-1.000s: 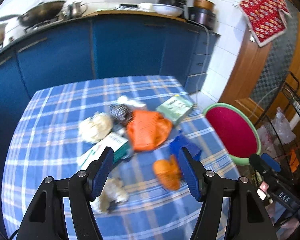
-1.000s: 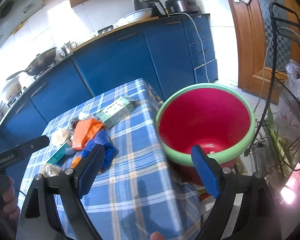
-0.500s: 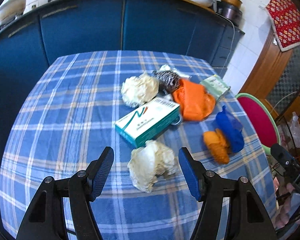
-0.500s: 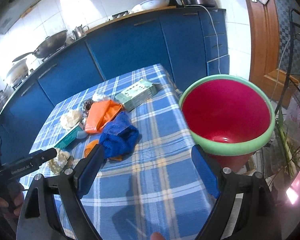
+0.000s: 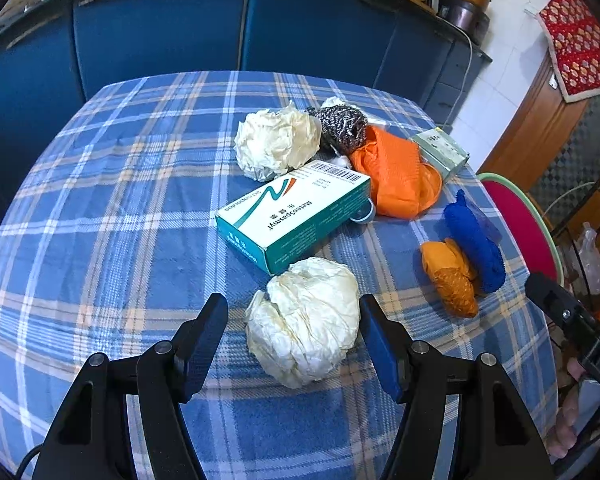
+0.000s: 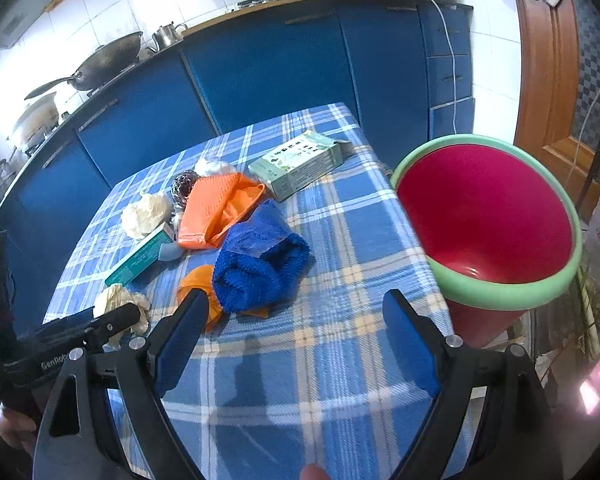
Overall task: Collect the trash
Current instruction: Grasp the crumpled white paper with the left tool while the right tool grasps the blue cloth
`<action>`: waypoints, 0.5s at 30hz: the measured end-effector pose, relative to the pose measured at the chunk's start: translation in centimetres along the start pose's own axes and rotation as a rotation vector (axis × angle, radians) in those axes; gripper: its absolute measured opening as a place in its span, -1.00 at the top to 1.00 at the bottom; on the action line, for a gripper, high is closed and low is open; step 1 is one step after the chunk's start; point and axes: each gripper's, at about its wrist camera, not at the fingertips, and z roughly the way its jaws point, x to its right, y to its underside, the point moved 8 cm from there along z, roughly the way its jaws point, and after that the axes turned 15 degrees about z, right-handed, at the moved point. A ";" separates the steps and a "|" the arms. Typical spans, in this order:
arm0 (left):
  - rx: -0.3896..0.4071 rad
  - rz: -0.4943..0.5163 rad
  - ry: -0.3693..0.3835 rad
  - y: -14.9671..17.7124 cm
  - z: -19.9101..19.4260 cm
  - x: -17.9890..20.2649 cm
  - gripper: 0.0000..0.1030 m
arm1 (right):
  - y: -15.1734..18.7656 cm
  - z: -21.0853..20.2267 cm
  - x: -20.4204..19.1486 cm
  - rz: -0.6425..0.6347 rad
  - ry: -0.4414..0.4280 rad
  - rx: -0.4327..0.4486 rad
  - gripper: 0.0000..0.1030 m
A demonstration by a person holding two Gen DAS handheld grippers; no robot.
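Left gripper spread, straddling a crumpled paper wad at lower centre, pads not pressing it. Above it, teal box reads "Meteospasmyl", "20 capsules". Right gripper spread wide, empty, angled down over the plaid tablecloth. Only the right view shows the inside of the red bin, at right beside the table edge.

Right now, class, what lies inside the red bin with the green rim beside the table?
The red bin looks empty: only its bare red wall and a glimpse of the bottom show in the right wrist view. The near part of the floor is hidden behind the bin's own green rim.
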 end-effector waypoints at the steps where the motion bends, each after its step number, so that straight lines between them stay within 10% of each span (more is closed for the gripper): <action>1: -0.001 -0.004 0.000 0.1 0.1 0.0 -0.33 | -0.1 0.4 -0.2 0.004 0.002 -0.008 -0.72; 11: 0.022 0.024 -0.013 -0.2 0.1 0.4 -0.31 | -0.5 3.4 -2.1 -0.015 -0.017 -0.065 -0.57; 15: 0.036 0.035 0.016 -0.4 -0.1 1.0 0.13 | 0.0 4.3 -2.6 -0.036 -0.022 -0.098 -0.27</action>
